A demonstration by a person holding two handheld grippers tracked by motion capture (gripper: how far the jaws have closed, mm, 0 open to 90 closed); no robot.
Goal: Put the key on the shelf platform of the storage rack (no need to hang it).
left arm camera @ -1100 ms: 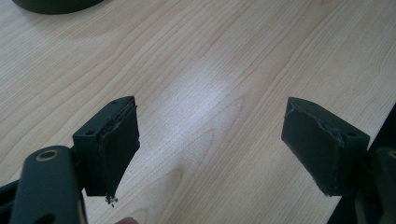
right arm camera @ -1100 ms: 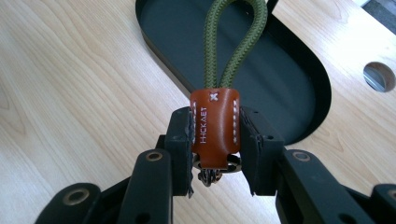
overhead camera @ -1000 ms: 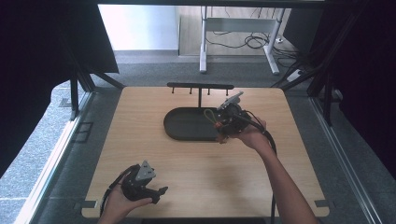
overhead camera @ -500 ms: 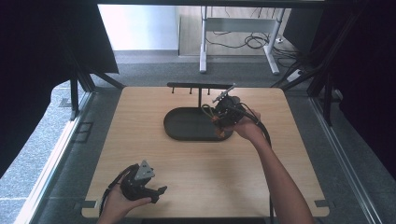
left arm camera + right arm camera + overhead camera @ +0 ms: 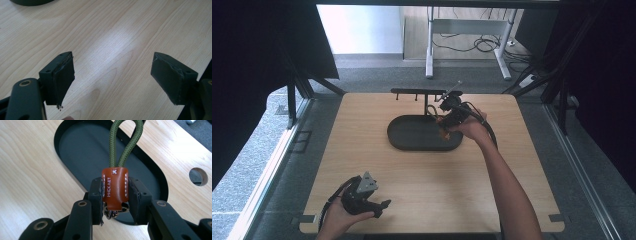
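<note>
From above, we see the right gripper (image 5: 451, 106) held over the far right end of the black oval tray (image 5: 412, 143) at mid-table, beside the hooked rack (image 5: 418, 92); the left gripper (image 5: 362, 196) rests near the table's (image 5: 452, 185) front left edge.

Along the left gripper, we find its jaws spread wide over bare wood, holding nothing.

Along the right gripper (image 5: 115, 195), we see its jaws clamped on a brown leather key fob (image 5: 114, 188), whose olive cord loop (image 5: 126, 143) rises above the tray (image 5: 85, 150).
</note>
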